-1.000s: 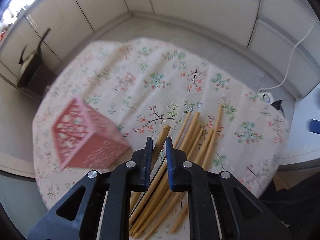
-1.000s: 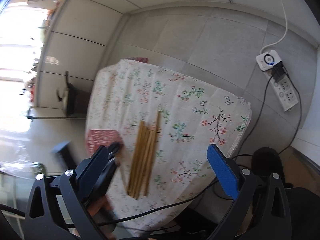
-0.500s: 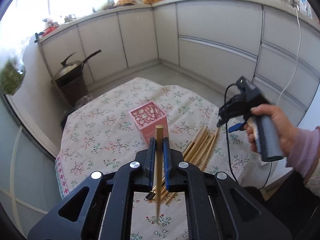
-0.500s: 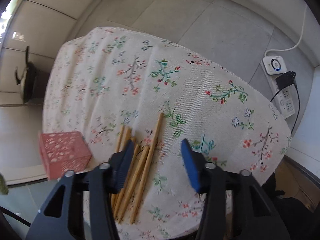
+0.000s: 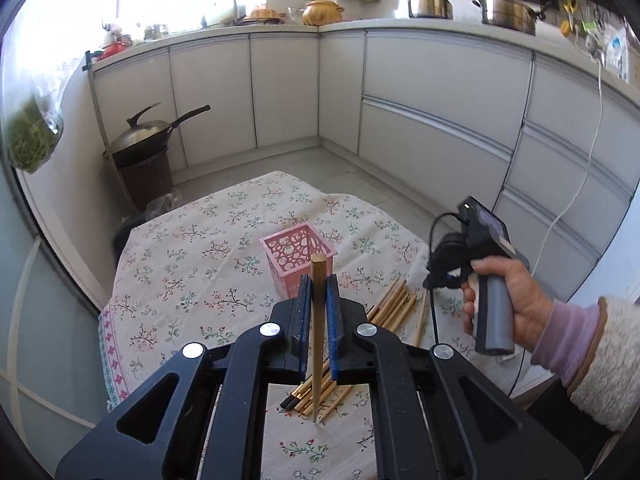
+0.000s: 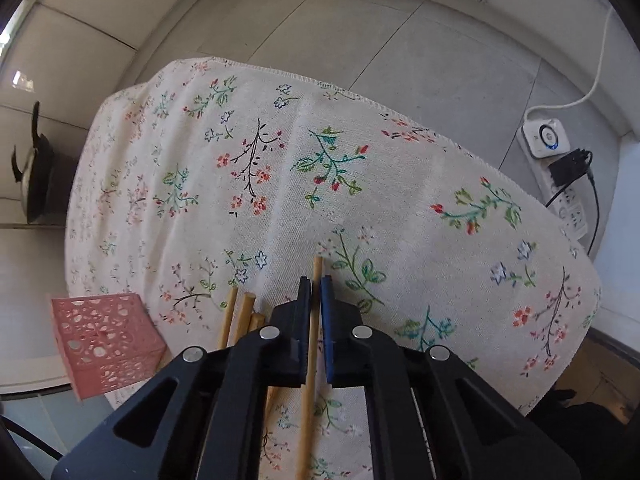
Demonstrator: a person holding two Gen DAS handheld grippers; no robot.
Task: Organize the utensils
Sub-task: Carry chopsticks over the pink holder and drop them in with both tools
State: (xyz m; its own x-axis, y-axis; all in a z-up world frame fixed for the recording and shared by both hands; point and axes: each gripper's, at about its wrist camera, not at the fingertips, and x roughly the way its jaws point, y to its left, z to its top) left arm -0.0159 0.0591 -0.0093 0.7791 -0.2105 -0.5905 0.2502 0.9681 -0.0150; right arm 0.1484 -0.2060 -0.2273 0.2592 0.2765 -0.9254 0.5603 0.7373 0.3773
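My left gripper (image 5: 319,286) is shut on one bamboo chopstick (image 5: 318,344) and holds it upright above the flowered table. A pink perforated holder (image 5: 298,258) stands just beyond it. Several chopsticks (image 5: 390,306) lie in a loose pile to its right. My right gripper (image 6: 316,286) is down on the cloth, shut on another chopstick (image 6: 310,376) that still lies flat. More chopsticks (image 6: 240,316) lie left of it, and the pink holder (image 6: 106,344) is at the far left. The right gripper's handle (image 5: 486,276) shows in the left wrist view.
The table has a flowered cloth (image 6: 280,168) and its edge drops off to the right (image 6: 560,320). A power strip and cables (image 6: 560,168) lie on the floor. A wok on a stand (image 5: 146,152) sits by the cabinets.
My left gripper lifted one chopstick off the pile and raised it upright. My right gripper came down over the pile and closed from wide open onto the rightmost chopstick.
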